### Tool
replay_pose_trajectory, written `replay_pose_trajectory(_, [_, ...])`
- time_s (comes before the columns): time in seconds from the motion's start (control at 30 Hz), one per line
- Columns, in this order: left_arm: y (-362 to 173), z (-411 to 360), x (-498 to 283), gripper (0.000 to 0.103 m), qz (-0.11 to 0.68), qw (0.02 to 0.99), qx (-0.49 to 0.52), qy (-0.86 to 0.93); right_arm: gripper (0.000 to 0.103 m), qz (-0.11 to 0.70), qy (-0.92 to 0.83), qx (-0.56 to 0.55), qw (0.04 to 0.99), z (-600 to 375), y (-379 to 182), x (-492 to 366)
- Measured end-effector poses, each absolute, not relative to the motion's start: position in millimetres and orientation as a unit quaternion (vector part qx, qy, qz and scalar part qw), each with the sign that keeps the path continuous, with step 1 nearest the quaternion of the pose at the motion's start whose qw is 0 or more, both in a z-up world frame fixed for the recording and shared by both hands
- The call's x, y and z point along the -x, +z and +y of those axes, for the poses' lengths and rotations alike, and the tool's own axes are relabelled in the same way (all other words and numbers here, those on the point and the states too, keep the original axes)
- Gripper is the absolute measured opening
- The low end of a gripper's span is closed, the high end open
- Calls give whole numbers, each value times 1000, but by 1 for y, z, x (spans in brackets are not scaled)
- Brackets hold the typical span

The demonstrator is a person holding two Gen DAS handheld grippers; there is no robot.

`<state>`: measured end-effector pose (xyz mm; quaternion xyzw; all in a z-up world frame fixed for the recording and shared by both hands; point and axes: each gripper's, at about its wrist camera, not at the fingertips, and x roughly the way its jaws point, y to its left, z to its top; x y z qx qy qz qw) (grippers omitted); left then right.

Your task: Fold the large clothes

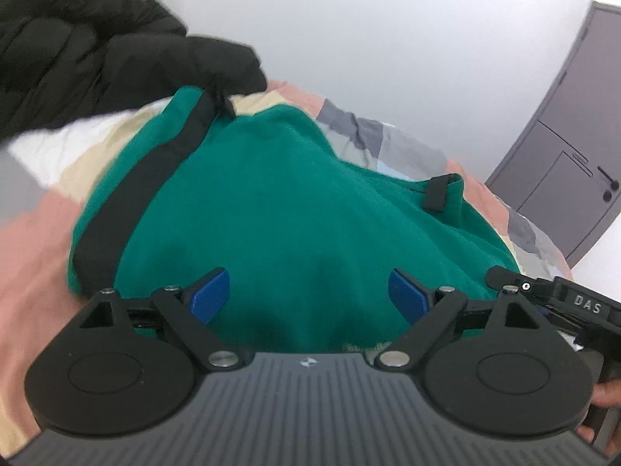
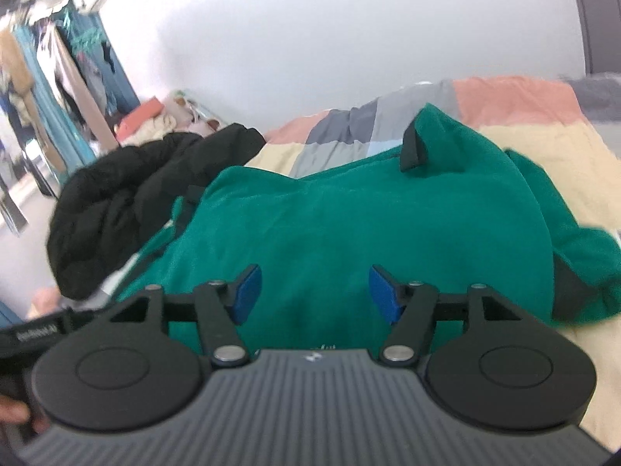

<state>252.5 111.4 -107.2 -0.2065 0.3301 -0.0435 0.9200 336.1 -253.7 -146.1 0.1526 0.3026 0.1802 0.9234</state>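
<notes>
The green top [image 1: 295,209] lies rumpled on the bed [image 2: 543,147], a black coat [image 1: 97,54] heaped far left. Both grippers [image 1: 308,295] [image 2: 312,293] hover spread and empty; folding looks barely begun.

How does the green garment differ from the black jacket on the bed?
The green garment is fleece-like with black trim and lies spread out in front of both open grippers; the black jacket is puffy, quilted and heaped in a pile further away. Both rest on the patchwork bedspread, and their edges meet.
</notes>
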Motion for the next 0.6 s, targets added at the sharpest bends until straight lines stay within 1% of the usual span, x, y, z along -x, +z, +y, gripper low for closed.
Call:
replay_pose_trajectory(0.17, [-120, 111, -239, 92, 344, 901, 261, -40, 65, 333, 172, -212, 903, -266, -157, -331])
replay_pose_trajectory(0.2, [-123, 111, -239, 92, 348, 897, 271, -39, 69, 343, 170, -224, 896, -268, -161, -333])
replay_pose_trajectory(0.23, [-127, 112, -241, 92, 353, 892, 280, -38, 86, 352, 170, -237, 889, -270, -164, -336])
replay_pose_trajectory(0.3, [-131, 114, -245, 92, 361, 887, 285, -29, 101, 358, 173, -277, 875, -275, -171, -340])
replay_pose_trajectory(0.33, [-134, 116, -248, 92, 364, 884, 291, -26, 103, 361, 172, -301, 866, -278, -175, -342])
replay_pose_trajectory(0.47, [-146, 127, -253, 92, 374, 865, 335, -12, 103, 387, 176, -390, 817, -287, -198, -355])
replay_pose_trajectory(0.6, [-154, 140, -254, 92, 379, 846, 375, 3, 103, 416, 146, -448, 778, -292, -226, -368])
